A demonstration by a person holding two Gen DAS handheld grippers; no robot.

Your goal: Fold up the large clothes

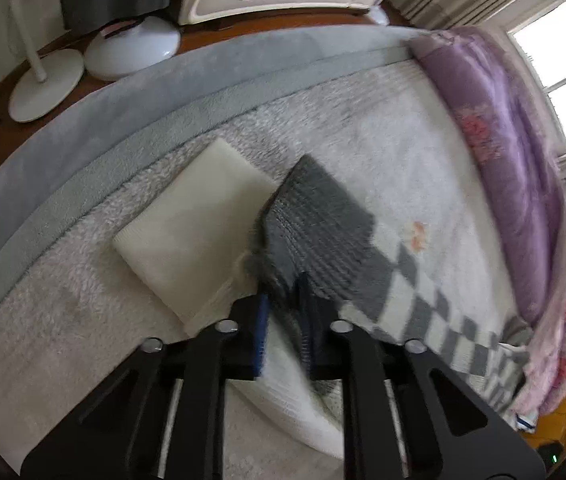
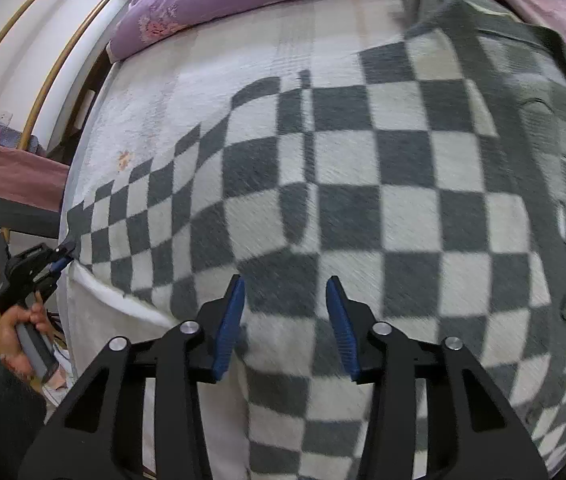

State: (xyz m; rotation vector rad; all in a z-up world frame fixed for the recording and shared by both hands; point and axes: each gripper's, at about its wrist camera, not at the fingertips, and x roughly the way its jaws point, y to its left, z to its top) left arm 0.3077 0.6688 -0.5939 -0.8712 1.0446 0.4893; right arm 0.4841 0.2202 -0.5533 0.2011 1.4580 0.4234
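Bedroom scene: white fleece bed (image 1: 383, 128) is carrying the job, with the checked cardigan (image 2: 363, 184) spreading flat across it. Nearest in the left wrist view, the left gripper (image 1: 283, 300) is clamping tight on the grey ribbed cuff (image 1: 315, 216), knit bunching between the blue pads; the right wrist view is confirming it, showing that gripper (image 2: 65, 254) biting the garment's far corner at the mattress edge, with the person's hand (image 2: 23, 328) squeezing the handle. Right gripper (image 2: 285, 320) is pointing steeply down over the hem, jaws standing partly apart with checked fabric lying between and under them, pads not pressing yet, so I'm reading it as unclenched and holding nothing. My judgement: the step in hand is getting a second pinch so both corners are lifting together for the fold. To do it well, the right side should be sinking into the knit and taking one layer at the edge, not a mid-panel bunch, and not snagging the fleece underneath. Then both hands should be rising evenly, keeping the edge taut so the checks are staying aligned. Just beyond the cuff, a cream folded piece (image 1: 191, 232) is lying beside it, touching or nearly so, so the lift should be clearing it. Further back, the purple quilt (image 1: 511, 160) is piling along the far side, near the collar end; the fold should be landing short of it.
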